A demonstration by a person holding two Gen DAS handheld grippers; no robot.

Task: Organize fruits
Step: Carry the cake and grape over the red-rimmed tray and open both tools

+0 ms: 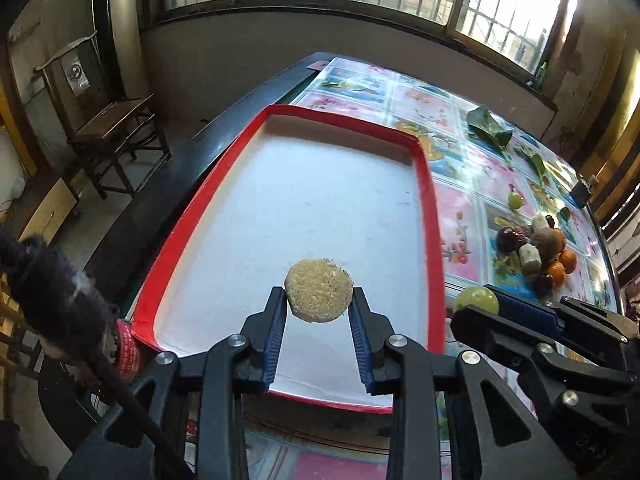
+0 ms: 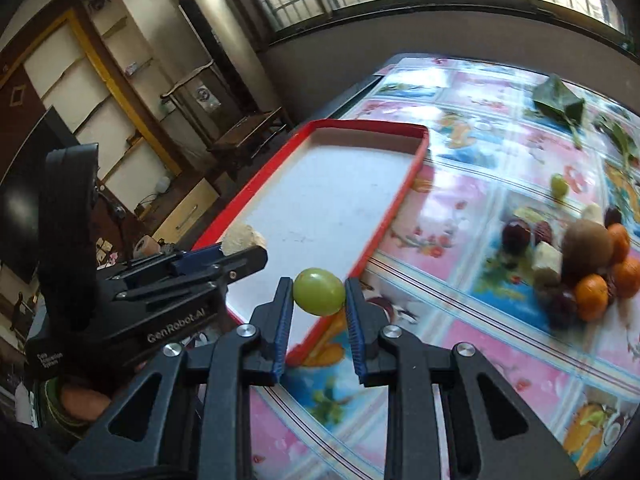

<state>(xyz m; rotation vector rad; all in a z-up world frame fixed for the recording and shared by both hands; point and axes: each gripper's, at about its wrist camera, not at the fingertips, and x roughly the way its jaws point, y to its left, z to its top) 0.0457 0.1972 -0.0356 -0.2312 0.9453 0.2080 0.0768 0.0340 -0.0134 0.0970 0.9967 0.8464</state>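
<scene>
Left tool (image 1: 320, 300) is clamped on a round, grainy tan slice (image 1: 319, 296), held above the white floor of the red-rimmed rectangular tray (image 1: 424, 184). Right tool (image 2: 319, 294) grips a smooth green grape (image 2: 319, 291) over the tray's near edge. Remaining fruit pile (image 2: 580, 264) sits on the glossy floral counter (image 2: 460, 208).

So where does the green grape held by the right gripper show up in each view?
Left wrist view: the green grape sits at lower right, at the tip of the right gripper, just right of the tray.
Right wrist view: it is at lower centre, clamped between the fingers.
Shared landmark: the red-rimmed tray, with nothing lying in it.
</scene>
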